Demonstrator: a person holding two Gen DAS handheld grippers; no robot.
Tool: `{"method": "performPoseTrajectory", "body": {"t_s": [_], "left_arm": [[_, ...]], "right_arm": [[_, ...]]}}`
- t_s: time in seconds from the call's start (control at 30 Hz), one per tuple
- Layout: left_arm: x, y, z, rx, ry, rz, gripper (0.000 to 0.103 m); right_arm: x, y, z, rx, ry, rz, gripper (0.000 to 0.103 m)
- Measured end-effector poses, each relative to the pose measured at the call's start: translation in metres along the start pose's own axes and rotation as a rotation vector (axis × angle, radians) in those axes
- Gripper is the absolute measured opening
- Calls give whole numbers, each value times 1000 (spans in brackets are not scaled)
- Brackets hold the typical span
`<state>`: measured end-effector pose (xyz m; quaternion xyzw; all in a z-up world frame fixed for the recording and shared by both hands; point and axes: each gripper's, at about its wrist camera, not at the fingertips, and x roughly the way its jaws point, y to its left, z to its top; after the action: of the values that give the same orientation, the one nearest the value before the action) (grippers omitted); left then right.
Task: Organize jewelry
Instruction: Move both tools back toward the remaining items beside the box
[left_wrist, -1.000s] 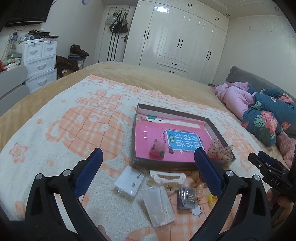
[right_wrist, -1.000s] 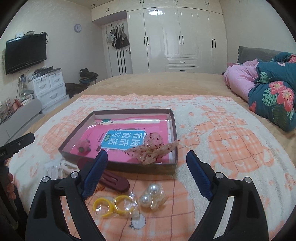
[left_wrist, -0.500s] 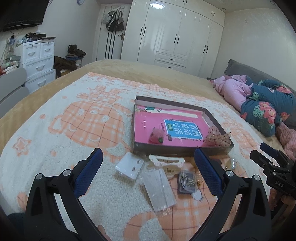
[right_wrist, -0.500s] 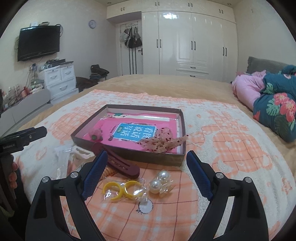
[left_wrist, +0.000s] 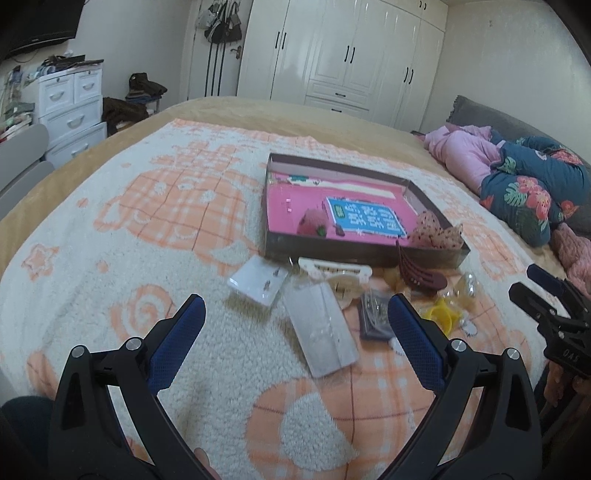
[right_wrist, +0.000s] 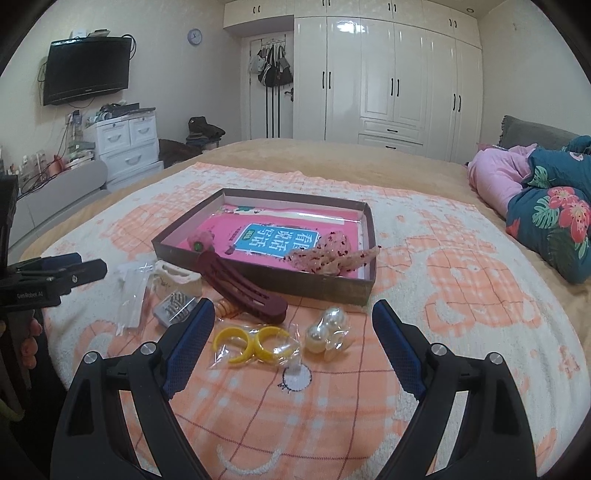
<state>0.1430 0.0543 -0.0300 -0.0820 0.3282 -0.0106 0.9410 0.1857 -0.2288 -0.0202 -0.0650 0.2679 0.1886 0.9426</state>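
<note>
A brown box with a pink book inside sits on the bed; a pink strawberry clip and a dotted scrunchie lie in it. In front of it lie a maroon hair clip, a white clip, bagged yellow earrings, bagged pearls, clear bags and a small dark card. My left gripper is open above the clear bags. My right gripper is open above the yellow earrings.
The items lie on an orange and white blanket. Folded clothes and a floral quilt lie at the right. White drawers and a wardrobe stand beyond the bed.
Both grippers have pulled back and risen a little, so the items sit farther ahead between the fingers. Both stay open. Nothing on the bed has moved.
</note>
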Motion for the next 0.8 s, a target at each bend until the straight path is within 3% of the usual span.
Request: {"method": "performPoseTrajectory", "body": {"t_s": [0.43,0.6,0.8], "left_arm": [[19,-11,-25,28,99,-6,91],[32,-6,-27,-7,134,-16,90],[42,-12,-30,-1,161,-37,80]], "right_arm": [[13,1,-1,-35,35,13,85],[25,5,-1,-73,62,6,85],[43,11,0,-108,95,-1,85]]}}
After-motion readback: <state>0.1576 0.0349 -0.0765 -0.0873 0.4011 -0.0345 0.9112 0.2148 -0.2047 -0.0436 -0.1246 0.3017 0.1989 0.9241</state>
